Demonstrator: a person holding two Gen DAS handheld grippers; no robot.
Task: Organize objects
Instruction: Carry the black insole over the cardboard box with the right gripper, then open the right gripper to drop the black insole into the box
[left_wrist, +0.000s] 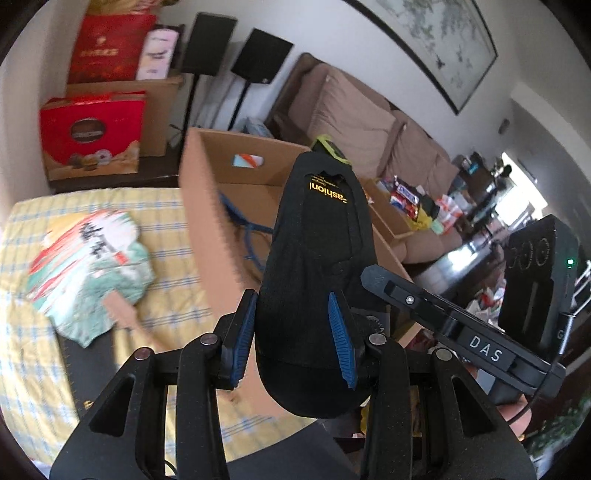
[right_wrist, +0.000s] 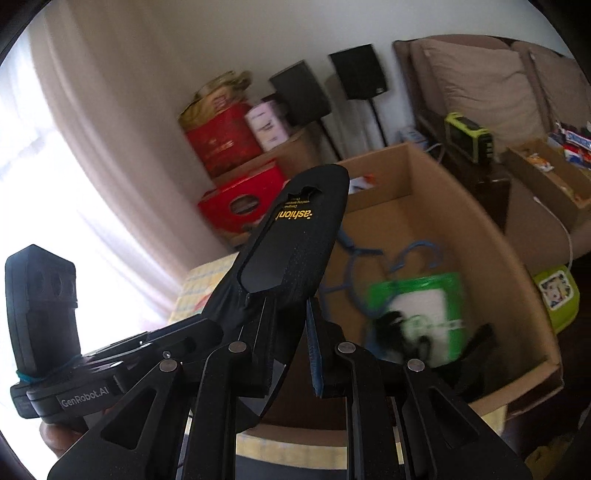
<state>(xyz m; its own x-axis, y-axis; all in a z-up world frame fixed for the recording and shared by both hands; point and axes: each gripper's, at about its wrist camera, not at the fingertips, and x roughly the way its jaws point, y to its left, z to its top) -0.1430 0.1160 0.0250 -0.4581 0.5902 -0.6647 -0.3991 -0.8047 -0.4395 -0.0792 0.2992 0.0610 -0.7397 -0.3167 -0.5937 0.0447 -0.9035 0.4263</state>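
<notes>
A black shoe insole (left_wrist: 317, 236) with yellow lettering hangs in the air above a large open cardboard box (left_wrist: 207, 206). My left gripper (left_wrist: 291, 317) is shut on its rounded near end, with a blue pad on each side. My right gripper (right_wrist: 290, 306) is shut on the insole (right_wrist: 303, 229) edge-on, near the same end. In the left wrist view the right gripper (left_wrist: 375, 275) comes in from the right, one fingertip against the insole's edge. The left gripper's black finger (right_wrist: 258, 275) lies along the insole in the right wrist view.
The cardboard box (right_wrist: 480, 229) holds a blue hanger (right_wrist: 354, 254) and a green package (right_wrist: 417, 306). A paper fan (left_wrist: 88, 266) lies on a yellow checked cloth (left_wrist: 173, 243). Red gift boxes (left_wrist: 92, 129), speakers (left_wrist: 262, 55), a sofa (left_wrist: 354, 114) and a snack-filled box (left_wrist: 391, 218) stand behind.
</notes>
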